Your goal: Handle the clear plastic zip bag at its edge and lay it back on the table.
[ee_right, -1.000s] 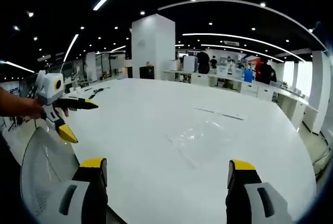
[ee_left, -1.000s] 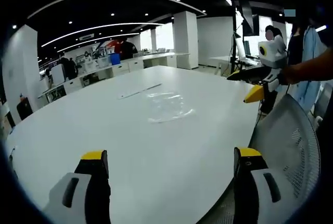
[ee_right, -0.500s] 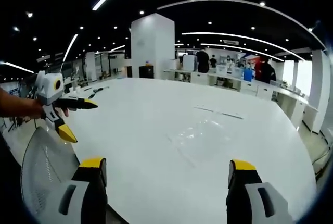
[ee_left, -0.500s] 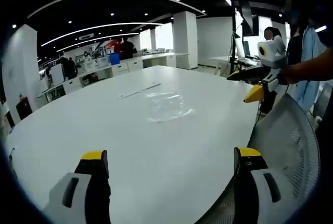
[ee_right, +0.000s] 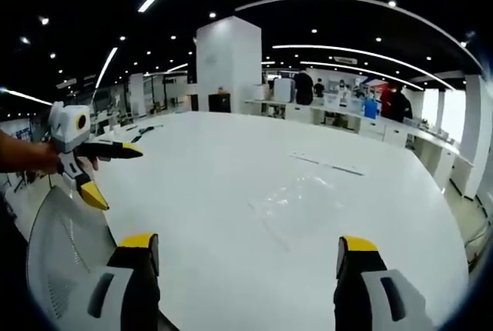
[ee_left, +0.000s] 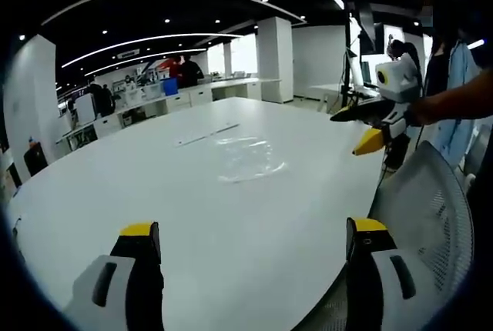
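Lying flat mid-frame on the white table (ee_left: 115, 185) in left gripper view: clear zip bag (ee_left: 248, 158), well ahead of the left gripper (ee_left: 254, 242), jaws wide apart, empty. Right gripper (ee_left: 360, 128) upper right, parted, holding nothing.

Right gripper view: bag (ee_right: 308, 196) centre, ahead of the spread, empty jaws; left gripper (ee_right: 108, 169) far left.

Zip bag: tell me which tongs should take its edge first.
Either, barely. The zip bag lies flat mid-table, ahead of both open tongs, left and right; neither looks clearly nearer.
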